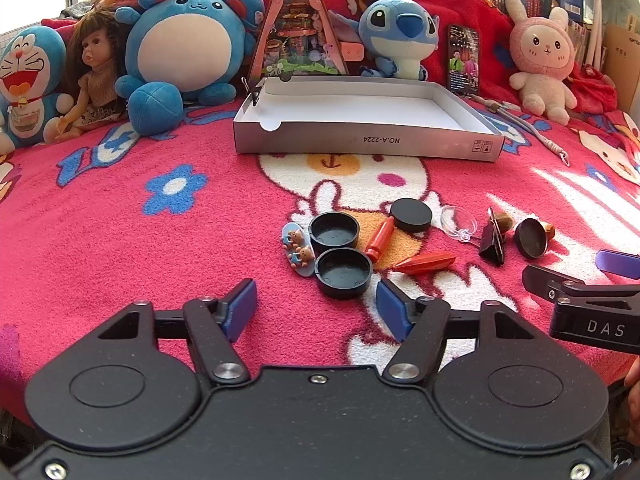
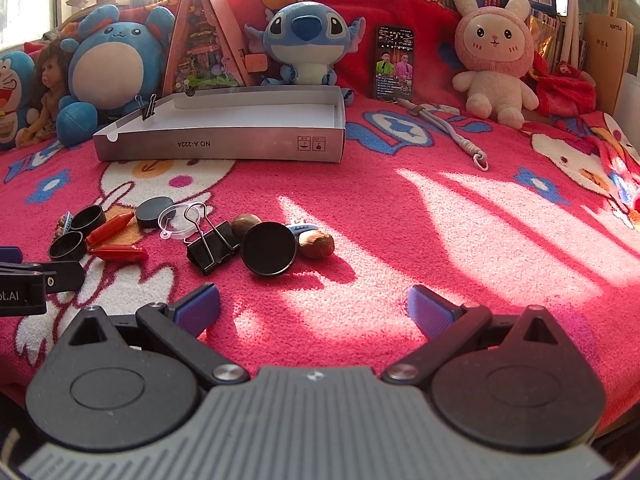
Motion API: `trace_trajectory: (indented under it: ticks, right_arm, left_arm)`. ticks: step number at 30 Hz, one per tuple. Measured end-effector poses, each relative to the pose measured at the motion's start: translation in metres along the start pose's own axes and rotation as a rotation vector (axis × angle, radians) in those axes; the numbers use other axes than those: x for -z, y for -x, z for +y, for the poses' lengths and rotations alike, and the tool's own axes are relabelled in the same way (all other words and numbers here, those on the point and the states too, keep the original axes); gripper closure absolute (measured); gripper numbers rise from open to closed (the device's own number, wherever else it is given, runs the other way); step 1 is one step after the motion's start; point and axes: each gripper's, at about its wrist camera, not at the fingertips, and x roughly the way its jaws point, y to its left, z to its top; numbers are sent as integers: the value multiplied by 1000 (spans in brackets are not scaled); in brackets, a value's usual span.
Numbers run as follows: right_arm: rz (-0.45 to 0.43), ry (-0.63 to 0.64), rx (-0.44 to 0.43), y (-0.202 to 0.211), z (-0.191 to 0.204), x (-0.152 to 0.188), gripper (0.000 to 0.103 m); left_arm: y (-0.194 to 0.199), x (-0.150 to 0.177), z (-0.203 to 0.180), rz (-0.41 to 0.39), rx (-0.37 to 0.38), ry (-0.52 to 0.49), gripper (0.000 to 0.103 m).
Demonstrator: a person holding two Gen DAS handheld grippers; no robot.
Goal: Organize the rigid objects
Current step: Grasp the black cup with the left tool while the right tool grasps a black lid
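Note:
Small rigid items lie in a cluster on the pink blanket. Two black round caps [image 1: 343,273] [image 1: 334,232] rest hollow side up beside a bear figurine [image 1: 297,249], two red pieces [image 1: 425,263], a flat black disc [image 1: 411,214], a clear lid [image 1: 459,221], a black binder clip [image 2: 211,245] and a black disc [image 2: 269,249] leaning on brown nuts [image 2: 316,244]. My left gripper [image 1: 317,309] is open just short of the nearest cap, nothing between its blue pads. My right gripper [image 2: 313,307] is open over bare blanket, right of the cluster.
An open grey cardboard box [image 1: 368,142] lies beyond the cluster, a binder clip on its left wall. Plush toys, a doll, a triangular toy house and a phone [image 1: 463,59] line the back. A coiled cord [image 2: 460,136] lies at right.

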Motion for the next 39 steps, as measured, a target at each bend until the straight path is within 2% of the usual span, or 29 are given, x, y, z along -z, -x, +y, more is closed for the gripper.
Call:
trace_trajectory:
  ticks: [2, 7, 10, 15, 17, 24, 28, 30, 31, 32, 39]
  right_arm:
    - [-28, 4, -17, 5, 1, 0, 4]
    - [-93, 33, -53, 12, 6, -5, 14]
    - [-87, 38, -79, 9, 8, -8, 22]
    - [-58, 47, -109, 1, 15, -7, 46]
    - [-44, 48, -106, -3, 17, -7, 53]
    - [-40, 37, -88, -11, 16, -10, 57]
    - [-44, 24, -85, -13, 15, -13, 59]
    - [-46, 19, -83, -13, 14, -14, 65]
    - [-46, 16, -82, -13, 14, -14, 65]
    - [-43, 15, -82, -12, 15, -14, 65]
    - [-31, 53, -134, -3, 24, -10, 65]
  left_arm:
    - [3, -1, -2, -11, 9, -2, 58]
    - [3, -4, -4, -19, 37, 25, 72]
    - [0, -5, -4, -15, 49, 36, 74]
    - [-2, -7, -3, -23, 50, 48, 74]
    - [-2, -8, -2, -28, 53, 48, 74]
    - [-5, -9, 0, -34, 64, 53, 74]
    - [-6, -8, -1, -46, 64, 52, 66]
    - [-6, -8, -3, -51, 65, 44, 66]
    - [-7, -8, -4, -52, 65, 41, 66]
    - [-7, -8, -5, -54, 62, 40, 72]
    - [5, -7, -10, -76, 70, 29, 73]
